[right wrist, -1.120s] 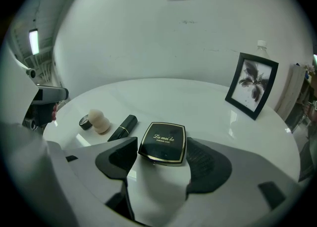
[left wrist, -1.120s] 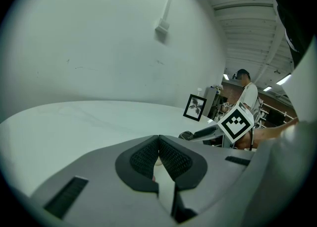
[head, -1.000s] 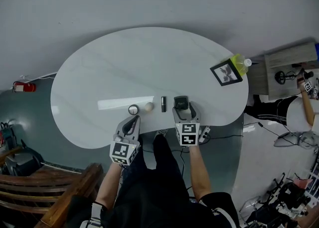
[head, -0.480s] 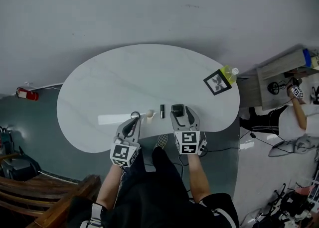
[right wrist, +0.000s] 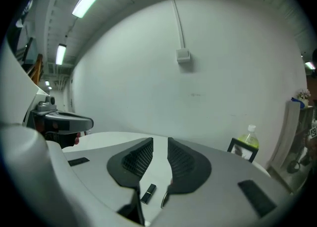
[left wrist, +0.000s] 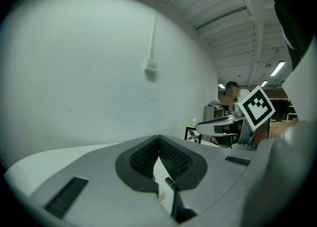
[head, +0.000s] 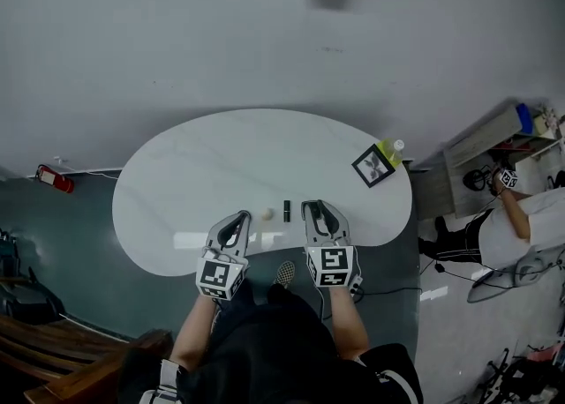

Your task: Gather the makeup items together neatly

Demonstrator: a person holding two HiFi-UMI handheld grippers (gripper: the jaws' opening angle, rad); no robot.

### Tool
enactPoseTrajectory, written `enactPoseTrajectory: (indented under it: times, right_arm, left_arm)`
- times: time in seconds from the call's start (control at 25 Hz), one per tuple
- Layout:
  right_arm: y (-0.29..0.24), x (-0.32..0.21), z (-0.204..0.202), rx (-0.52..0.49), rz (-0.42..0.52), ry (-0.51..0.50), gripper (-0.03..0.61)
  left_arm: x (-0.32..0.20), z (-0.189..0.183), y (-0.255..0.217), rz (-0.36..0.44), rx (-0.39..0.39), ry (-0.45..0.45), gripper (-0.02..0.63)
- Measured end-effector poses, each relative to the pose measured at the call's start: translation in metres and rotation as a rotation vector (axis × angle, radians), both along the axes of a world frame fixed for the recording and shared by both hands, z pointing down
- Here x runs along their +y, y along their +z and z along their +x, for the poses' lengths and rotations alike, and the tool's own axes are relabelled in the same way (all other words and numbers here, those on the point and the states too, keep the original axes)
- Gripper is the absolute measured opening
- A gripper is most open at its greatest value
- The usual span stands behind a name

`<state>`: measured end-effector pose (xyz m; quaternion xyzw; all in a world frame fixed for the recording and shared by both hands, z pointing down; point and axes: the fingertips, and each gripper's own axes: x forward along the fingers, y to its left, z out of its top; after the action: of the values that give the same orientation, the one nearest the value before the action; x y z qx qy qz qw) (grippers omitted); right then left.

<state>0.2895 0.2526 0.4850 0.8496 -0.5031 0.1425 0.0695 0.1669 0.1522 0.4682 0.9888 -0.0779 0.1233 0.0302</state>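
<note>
On the white table (head: 203,182) lie a small beige round item (head: 267,213) and a black lipstick tube (head: 287,209), between my two grippers. The left gripper (head: 240,217) hangs over the table's near edge, its pads touching at the tips (left wrist: 158,139) with nothing in them. Below them the beige item (left wrist: 160,195) peeks out. The right gripper (head: 316,208) hovers just right of the lipstick (right wrist: 148,193). Its jaws (right wrist: 160,141) have just been closing; a narrow gap remains, with nothing between them. The round jar and black compact seen earlier are hidden.
A black picture frame (head: 372,166) and a green bottle (head: 391,148) stand at the table's far right end. A person (head: 503,217) sits beyond the table's right side among desks and cables. A red extinguisher (head: 55,178) lies on the floor at left.
Both grippers have risen off the table, and the table looks smaller and farther. The right jaws narrowed from wide around the black compact to nearly together; the compact and round jar are no longer seen.
</note>
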Motion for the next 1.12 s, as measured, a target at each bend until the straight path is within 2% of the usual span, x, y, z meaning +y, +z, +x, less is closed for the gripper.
enactPoseTrajectory:
  times: [0.32,0.6,1.12]
  right_arm:
    - [-0.041,0.002,-0.029,0.077,0.079,-0.043,0.049]
    - [-0.05,0.015,-0.042,0.092,0.1,-0.049,0.038]
    - [-0.054,0.026,-0.053,0.096,0.103,-0.061,0.032]
  left_arm:
    - [0.007,-0.013,-0.039,0.059,0.071,-0.022,0.017]
    - [0.017,-0.024,-0.058,0.094,0.107,-0.021,0.017]
    - [0.027,-0.035,-0.062,0.094,0.115,-0.023,0.017]
